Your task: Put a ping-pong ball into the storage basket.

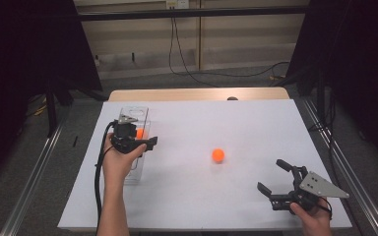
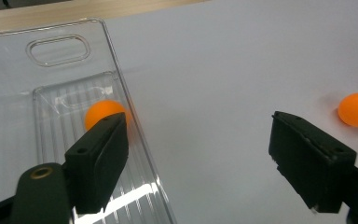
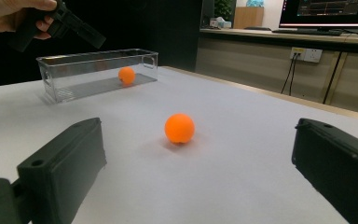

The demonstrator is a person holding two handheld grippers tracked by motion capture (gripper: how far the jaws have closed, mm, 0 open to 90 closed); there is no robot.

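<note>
Left gripper (image 1: 145, 143) sits over the clear plastic bin (image 1: 143, 111) at left-centre of the high view, jaws spread with nothing between them; one orange ball (image 2: 103, 113) lies on the ribbed bin floor, in the left gripper view just beyond the left jaw tip and near the bin's right wall. Looks like that ball is delivered. Second orange ball (image 1: 218, 155) is loose on the white table cover (image 1: 236, 118), centre of the high view, well apart from the bin. Right gripper (image 1: 275, 179) is low at lower right, jaws wide apart and empty, ball (image 3: 179, 128) framed between them but farther off. My read on the risks: the ball is light and round, so a jaw that clips it off-centre on the approach will send it rolling across the table, possibly off the edge. Closing too high or too fast could squirt it out of the pads. On the left side, that jaw hangs inside or just above the bin opening, can't tell which; pulling out sideways could catch the thin wall and drag or tip the bin, shaking the delivered ball. Lift straight up first.
</note>
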